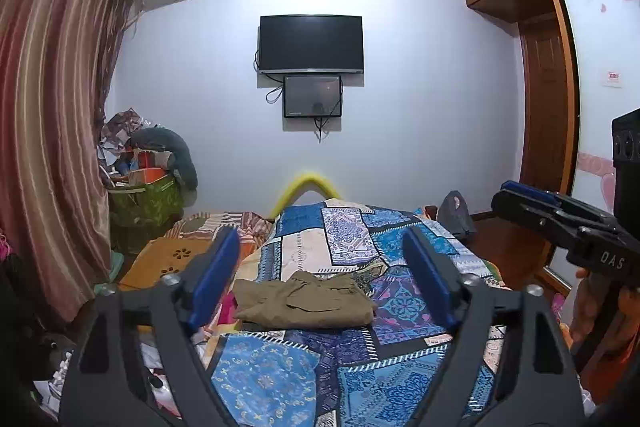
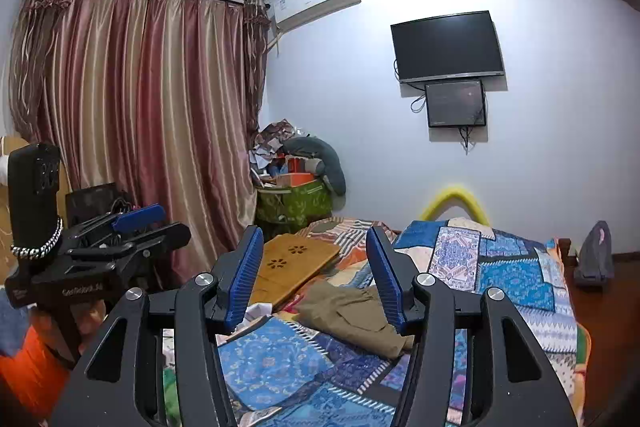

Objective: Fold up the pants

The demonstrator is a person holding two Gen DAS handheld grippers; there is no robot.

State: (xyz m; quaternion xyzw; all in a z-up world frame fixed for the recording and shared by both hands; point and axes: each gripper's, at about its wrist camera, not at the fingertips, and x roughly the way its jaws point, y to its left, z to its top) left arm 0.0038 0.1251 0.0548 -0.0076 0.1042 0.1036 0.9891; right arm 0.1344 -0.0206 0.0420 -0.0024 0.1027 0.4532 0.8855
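1. Olive-khaki cloth marked the pants [image 1: 304, 301], which were seen lying on the patchwork quilt [image 1: 360, 235] of the bed, already gathered into a compact, roughly rectangular bundle with a cargo pocket uppermost.
2. Left tongs [image 1: 320, 275] were held above the bed, spread wide and empty, with the pants framed between the blue pads [image 1: 214, 275] but not touched.
3. Right tongs [image 2: 316, 277] were likewise held wide and empty, raised clear of the cloth; the pants [image 2: 352, 315] lay below and beyond them.
4. Each device was visible in the other's view, well apart from the garment; from the left wrist view the right tongs appeared off to the side near the wardrobe [image 1: 532, 99].
5. Handling was judged as follows: the fabric appeared soft, light and limp, not slippery, so that layers would sag and slide if lifted by one point.
6. Hold was judged best taken at two corners of one folded edge, pinching all layers together.
7. Completion was judged near, only tidying or a last fold remaining.
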